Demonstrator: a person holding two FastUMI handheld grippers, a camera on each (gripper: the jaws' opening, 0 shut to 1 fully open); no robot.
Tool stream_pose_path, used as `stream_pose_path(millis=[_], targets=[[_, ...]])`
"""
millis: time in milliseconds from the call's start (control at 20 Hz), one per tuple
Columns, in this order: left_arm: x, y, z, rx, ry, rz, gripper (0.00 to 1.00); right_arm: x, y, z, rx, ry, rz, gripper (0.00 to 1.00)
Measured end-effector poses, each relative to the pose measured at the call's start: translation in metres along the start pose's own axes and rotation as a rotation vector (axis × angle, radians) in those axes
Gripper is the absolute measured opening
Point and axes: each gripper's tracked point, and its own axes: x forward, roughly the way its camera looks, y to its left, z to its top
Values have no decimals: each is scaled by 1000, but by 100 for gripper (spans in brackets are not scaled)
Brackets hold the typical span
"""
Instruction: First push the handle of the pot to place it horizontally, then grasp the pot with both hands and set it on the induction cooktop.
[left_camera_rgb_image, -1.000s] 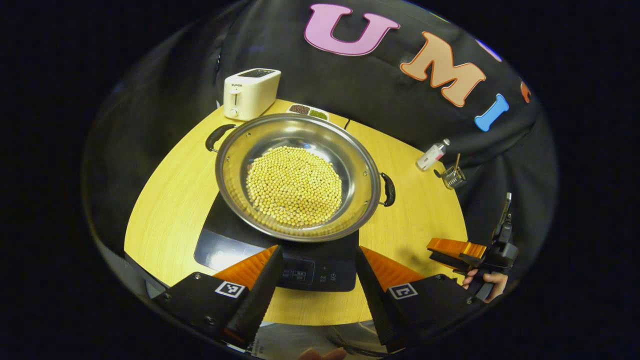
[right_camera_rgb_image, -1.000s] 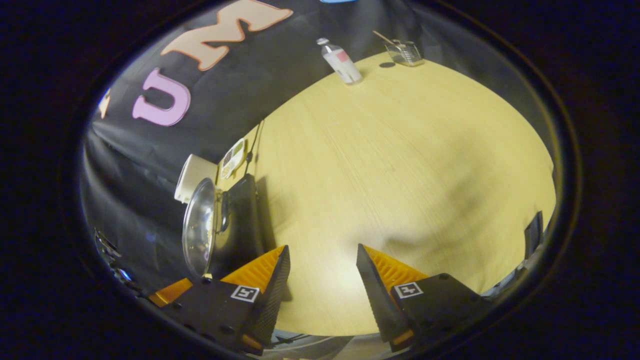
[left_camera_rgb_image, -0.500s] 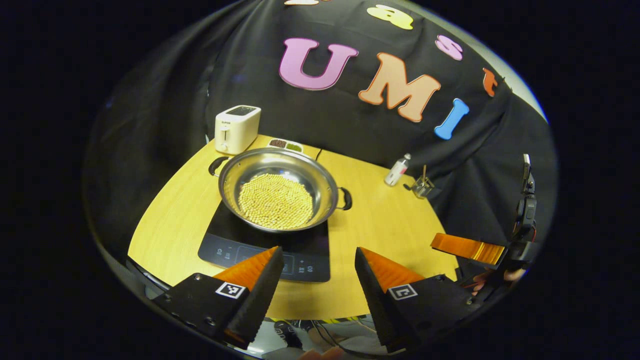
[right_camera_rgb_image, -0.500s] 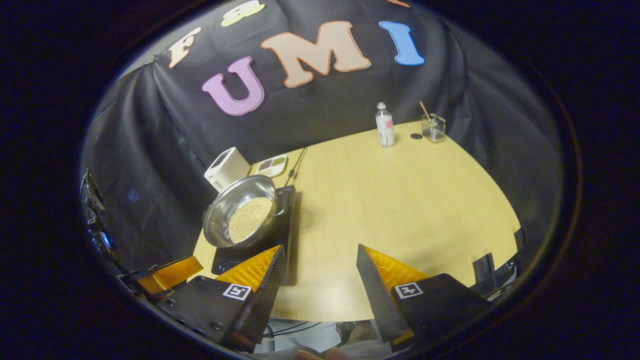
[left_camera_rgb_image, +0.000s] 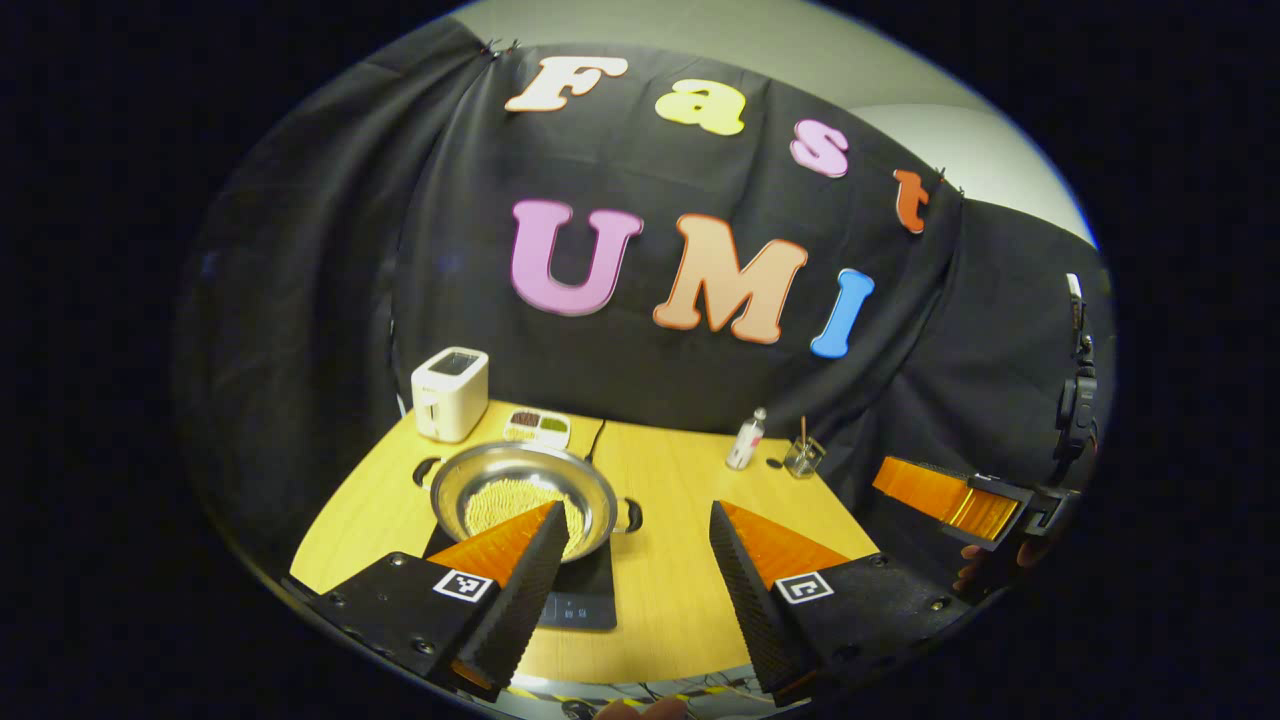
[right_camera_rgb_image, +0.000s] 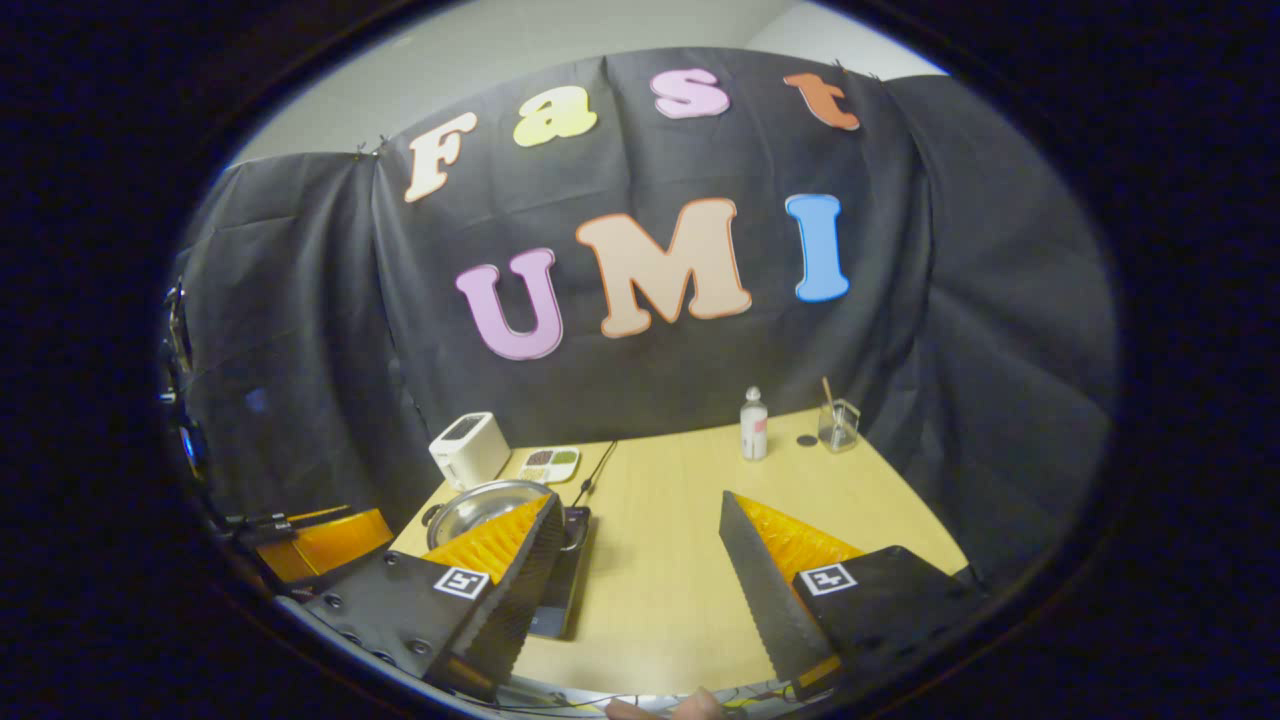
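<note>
Booth: black cloth wall behind, pale wall above it.
Table (left_camera_rgb_image: 690, 590): light wood, rounded front edge; also seen in the right gripper view (right_camera_rgb_image: 660, 580).
Cooktop (left_camera_rgb_image: 580, 600): black and flat, on the left part of the table; its front control strip faces the camera. In the right gripper view (right_camera_rgb_image: 560, 590) it lies just beyond that gripper's left finger.
Pot (left_camera_rgb_image: 520, 490): shiny steel, wide and shallow, sitting on the cooktop, a dark handle out to each side, level. Partly hidden by a finger in the right gripper view (right_camera_rgb_image: 470, 505).
Beans (left_camera_rgb_image: 495, 498): yellow, heaped in the pot's bottom.
Toaster (left_camera_rgb_image: 450, 393): white, at the back left of the table, behind the pot.
Dish (left_camera_rgb_image: 537, 426): small, divided, beside the toaster.
Bottle (right_camera_rgb_image: 753, 425): small, clear, upright near the back edge.
Glass (right_camera_rgb_image: 838, 424): clear, a stick in it, just right of the bottle.
Left gripper (left_camera_rgb_image: 630, 525): jaws spread wide, nothing between them, raised in front of the table and apart from the pot.
Right gripper (right_camera_rgb_image: 640, 515): jaws spread wide, empty, held off the table; in the left gripper view (left_camera_rgb_image: 945, 495) it is off the table's right edge, with fingers of the hand holding it just visible below.
</note>
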Motion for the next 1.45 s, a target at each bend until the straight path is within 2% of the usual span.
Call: stream_pose_path(millis=[150,250,300,350,400,450,550,600,650,750,950,1100,1150,1200,1250,1300,1350,1450], targets=[[-5,-33,28,33,-107,-1,87,-18,-23,43,3,-110,-2,93],[-14,-46,52,47,-195,49,87,-30,-39,71,-22,-201,1,92],[-20,-51,59,54,-228,76,92,-36,-45,80,-31,-232,4,92],[-29,-58,66,70,-271,100,87,-42,-49,89,-40,-267,10,92],[-33,-66,75,91,-306,114,89,-48,-53,99,-47,-300,17,92],[-35,-73,74,107,-322,126,84,-53,-58,104,-52,-320,23,92],[-37,-85,68,146,-329,142,85,-62,-68,103,-55,-334,35,96],[-42,-87,72,163,-350,157,96,-66,-75,103,-50,-346,39,92],[-48,-90,79,174,-385,169,87,-68,-80,104,-46,-357,37,93],[-55,-104,88,194,-447,158,87,-68,-94,99,-33,-352,32,92],[-51,-114,70,188,-394,156,87,-65,-109,98,-14,-327,24,92],[-49,-121,76,203,-390,151,87,-65,-110,98,-19,-304,24,92],[-49,-121,78,215,-392,150,92,-65,-109,104,-20,-316,32,92],[-46,-121,77,225,-386,148,87,-65,-106,107,-16,-325,36,96],[-44,-122,75,230,-379,145,92,-65,-106,108,-12,-329,34,92],[-43,-124,76,227,-379,140,92,-64,-106,106,-12,-326,36,95],[-42,-125,77,225,-375,137,92,-64,-105,105,-15,-320,38,92],[-39,-128,80,227,-373,129,92,-64,-106,112,-16,-317,37,92]])
